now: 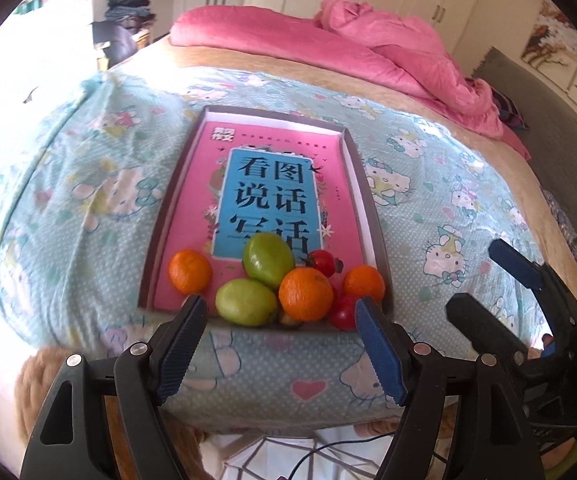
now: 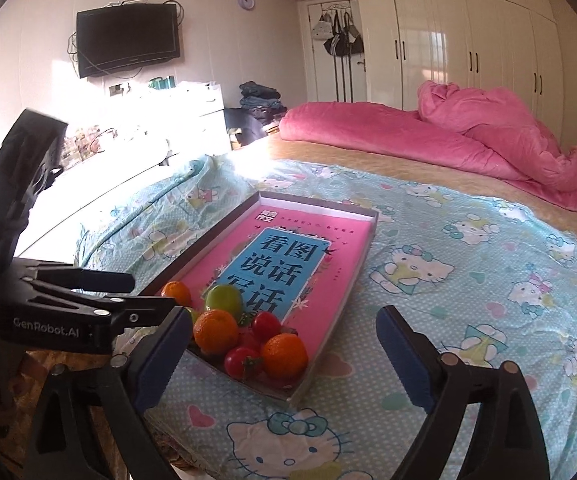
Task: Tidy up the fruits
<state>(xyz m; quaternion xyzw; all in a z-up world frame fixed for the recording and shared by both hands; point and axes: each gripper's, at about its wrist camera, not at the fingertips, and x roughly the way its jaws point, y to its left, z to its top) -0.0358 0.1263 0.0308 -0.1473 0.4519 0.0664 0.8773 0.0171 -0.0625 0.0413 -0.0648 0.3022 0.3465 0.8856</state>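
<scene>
- I'm holding the left tool point(image 1: 280, 312) and right tool point(image 2: 284, 334) released, hovering.
- Round oranges point(image 1: 305, 294), green fruits point(image 1: 245, 302) and small red tomatoes point(image 2: 243, 361) are crowding the shallow cardboard tray point(image 1: 372, 220) at 6 o'clock.
- I'm judging tomatoes soft; grip sides gently.

Fruits point(image 1: 272, 280) cluster at the near end of a tray point(image 1: 362, 184) on the bed point(image 1: 428, 208).

The left black two-finger gripper with blue ribbed pads point(image 1: 280, 312) fills the lower middle of the left wrist view, and its jaws stand wide apart with nothing between them. The right black two-finger gripper with blue pads point(image 2: 284, 324) sits at the bottom of the right wrist view, spread wide and empty too. It also appears at the right edge of the left wrist view point(image 1: 484, 276).
</scene>
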